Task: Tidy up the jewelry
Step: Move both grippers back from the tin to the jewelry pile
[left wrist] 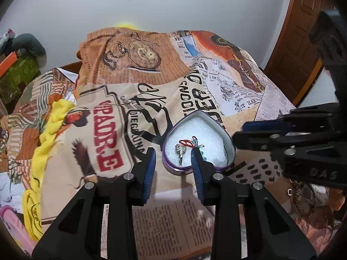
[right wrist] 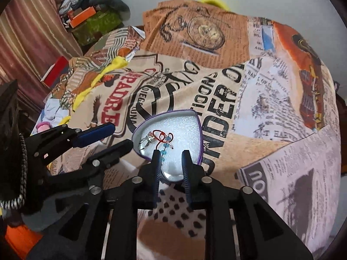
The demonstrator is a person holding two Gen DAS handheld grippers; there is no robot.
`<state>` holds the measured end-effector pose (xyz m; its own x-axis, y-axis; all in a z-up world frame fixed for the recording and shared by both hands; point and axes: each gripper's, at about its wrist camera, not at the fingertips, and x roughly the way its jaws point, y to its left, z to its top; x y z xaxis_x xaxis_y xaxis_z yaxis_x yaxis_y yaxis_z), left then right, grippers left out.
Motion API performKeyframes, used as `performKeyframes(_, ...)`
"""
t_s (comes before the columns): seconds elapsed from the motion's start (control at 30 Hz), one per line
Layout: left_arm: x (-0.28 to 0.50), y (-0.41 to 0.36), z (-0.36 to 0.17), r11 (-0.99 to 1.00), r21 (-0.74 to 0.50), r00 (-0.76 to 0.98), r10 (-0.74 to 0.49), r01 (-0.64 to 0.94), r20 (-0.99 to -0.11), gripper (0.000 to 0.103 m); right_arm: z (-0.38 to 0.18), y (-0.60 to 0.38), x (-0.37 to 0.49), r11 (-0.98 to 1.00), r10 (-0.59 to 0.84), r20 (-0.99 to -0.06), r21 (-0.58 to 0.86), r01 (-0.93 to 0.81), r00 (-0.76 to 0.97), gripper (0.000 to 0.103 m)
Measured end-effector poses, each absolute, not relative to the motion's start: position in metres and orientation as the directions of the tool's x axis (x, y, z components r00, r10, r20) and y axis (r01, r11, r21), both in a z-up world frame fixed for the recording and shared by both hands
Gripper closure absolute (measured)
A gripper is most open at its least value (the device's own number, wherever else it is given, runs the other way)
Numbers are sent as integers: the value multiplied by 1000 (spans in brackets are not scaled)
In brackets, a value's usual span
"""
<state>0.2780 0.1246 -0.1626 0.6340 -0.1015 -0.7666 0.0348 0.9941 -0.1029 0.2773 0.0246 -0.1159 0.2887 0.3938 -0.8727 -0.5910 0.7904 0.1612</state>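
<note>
Left wrist: the left gripper (left wrist: 173,156) stands apart and empty before the tin (left wrist: 225,138), where a ring (left wrist: 181,151) and beads (left wrist: 196,140) already lie. A chain (left wrist: 300,197) seems left outside.

Right wrist: the right gripper (right wrist: 172,156) gapes narrowly, empty, over the tin.

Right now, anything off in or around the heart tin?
Mostly fine: heart tin sits flat on the printed cloth, jewelry inside. One oddity: the red cord, silver ring and blue beads lie tangled together in one clump rather than separated.
</note>
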Motion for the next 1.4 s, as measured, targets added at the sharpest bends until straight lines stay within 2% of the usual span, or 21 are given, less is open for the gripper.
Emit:
performKeyframes(0.07, 271, 125, -157, 995, -97, 640, -96, 33, -763, 68, -108, 21, 271, 792, 390, -866, 141, -594, 313, 82)
performKeyframes(0.23, 252, 124, -143, 995, -89, 653, -89, 32, -752, 64, -85, 5, 251, 800, 389, -836, 98, -592, 386, 66)
performKeyframes(0.5, 220, 106, -126, 995, -83, 668, -100, 58, -738, 61, -60, -31, 221, 823, 388, -782, 56, -566, 487, 66)
performKeyframes(0.77, 197, 68, -122, 988, -89, 665, -150, 126, -732, 56, -59, -74, 195, 845, 362, -764, 27, -533, 534, 66)
performKeyframes(1.3, 191, 18, -164, 976, -118, 577, -205, 184, -791, 56, -136, -104, 173, 837, 287, -849, -3, -547, 443, 66)
performKeyframes(1.37, 191, 17, -167, 976, -118, 571, -203, 184, -795, 56, -142, -106, 172, 836, 294, -850, 7, -548, 438, 69)
performKeyframes(1.4, 190, 17, -168, 976, -115, 570, -201, 184, -796, 56, -144, -106, 172, 835, 302, -847, 14, -550, 438, 74)
